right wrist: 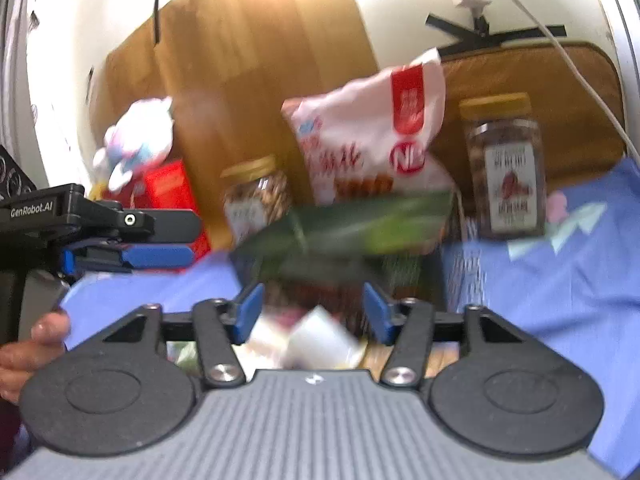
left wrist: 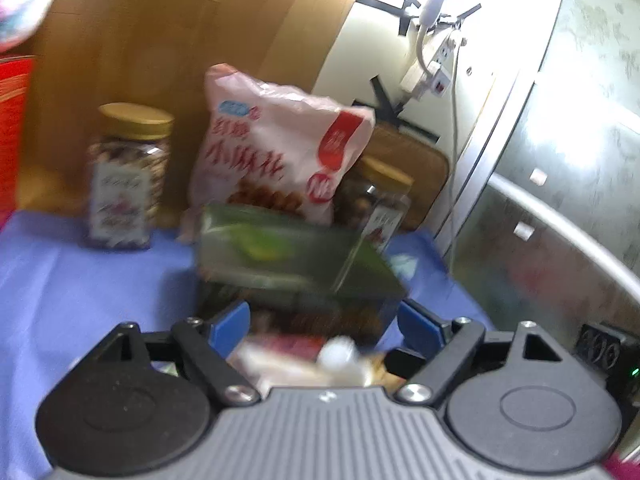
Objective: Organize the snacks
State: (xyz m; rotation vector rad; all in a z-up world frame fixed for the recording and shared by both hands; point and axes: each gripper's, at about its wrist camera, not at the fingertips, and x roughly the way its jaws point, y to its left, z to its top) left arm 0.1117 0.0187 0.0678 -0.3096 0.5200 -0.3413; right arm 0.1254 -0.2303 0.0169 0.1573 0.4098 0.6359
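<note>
Standing at the left on the blue-clothed tabletop [left wrist: 80, 280] was a gold-lidded jar [left wrist: 126, 178] of mixed nuts. Beside it a pink snack bag [left wrist: 276, 148] leaned on the wooden board, partly hiding a second nut jar [left wrist: 380, 204]. In front, blurred, lay a green box [left wrist: 296, 260]. Both the left hand-held gripper [left wrist: 324, 320] and the right hand-held gripper [right wrist: 312, 312] stood wide apart, gripping nothing.

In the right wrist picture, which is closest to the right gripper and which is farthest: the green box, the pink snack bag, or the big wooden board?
From the right gripper:
1. Green box, blurred, right in front of the open fingers.
2. Pink snack bag, standing just behind the box.
3. Wooden board, at the back against the wall.
</note>
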